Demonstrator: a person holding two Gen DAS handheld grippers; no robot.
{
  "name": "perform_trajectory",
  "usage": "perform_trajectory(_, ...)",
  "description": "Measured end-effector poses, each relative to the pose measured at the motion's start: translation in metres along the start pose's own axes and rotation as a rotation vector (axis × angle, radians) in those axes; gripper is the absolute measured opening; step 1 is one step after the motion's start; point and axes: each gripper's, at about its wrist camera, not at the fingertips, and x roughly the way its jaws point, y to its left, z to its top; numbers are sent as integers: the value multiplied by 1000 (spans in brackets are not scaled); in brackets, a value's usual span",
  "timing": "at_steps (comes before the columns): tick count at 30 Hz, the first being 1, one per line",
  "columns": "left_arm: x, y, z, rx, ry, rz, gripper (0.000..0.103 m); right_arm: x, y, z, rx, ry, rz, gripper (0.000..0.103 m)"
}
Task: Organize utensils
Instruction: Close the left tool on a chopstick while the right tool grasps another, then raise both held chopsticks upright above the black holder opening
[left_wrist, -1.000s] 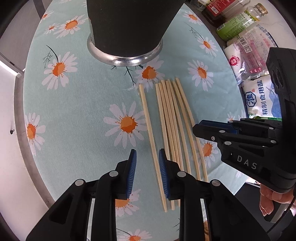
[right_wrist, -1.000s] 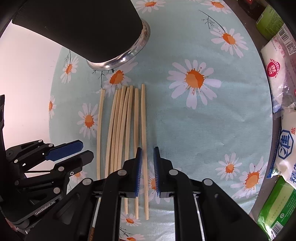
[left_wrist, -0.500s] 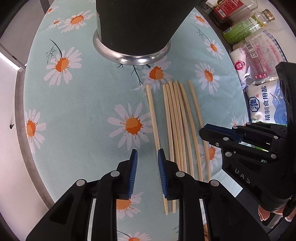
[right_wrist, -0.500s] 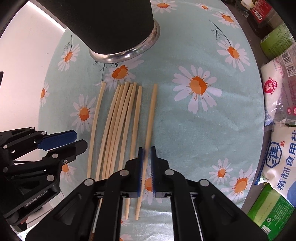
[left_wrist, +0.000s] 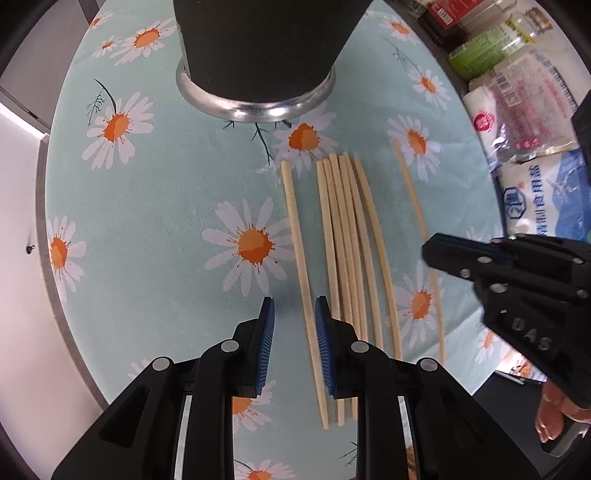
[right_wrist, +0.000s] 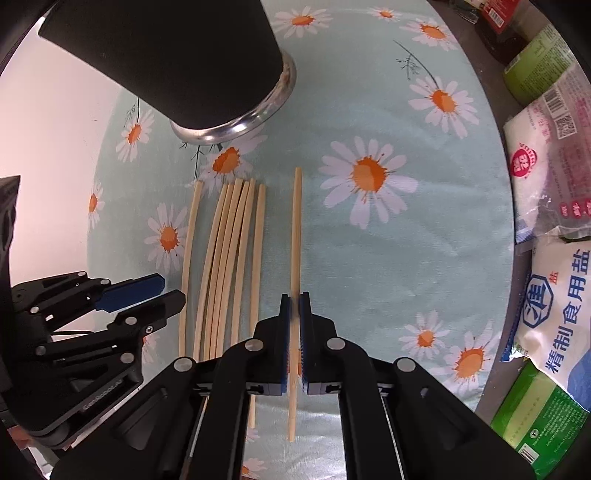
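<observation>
You clamped your right gripper (right_wrist: 294, 306) on one chopstick (right_wrist: 296, 229) to lift it, while your left gripper (left_wrist: 294, 325) waited, fingers apart, around another.

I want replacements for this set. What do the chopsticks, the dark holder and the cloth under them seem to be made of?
Chopsticks: probably bamboo or pale wood, matte; even tan colour, no shine.
Holder: dark matte body, plastic or coated metal, I cannot tell which; its base ring looks like polished metal, since it reflects light.
Cloth: seemingly printed fabric with daisies, soft sheen.
</observation>
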Motion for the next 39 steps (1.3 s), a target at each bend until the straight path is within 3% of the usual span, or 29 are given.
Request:
perform_trajectory(8,6,-26,-2,49,1,154,6,-7,-5,-5,-9,-5,28,5)
perform_trajectory(15,8,-33,-2,40,-2,169,5,-9,-14,-19,-3,-16,51,5)
perform_trajectory(30,-36,-11,-26,8,-77,33,4,-29,6,-35,-37,-28,95,5)
perform_trajectory(39,-86,20,-59,-2,-205,-87,3,-57,19,-41,-56,-94,144,5)
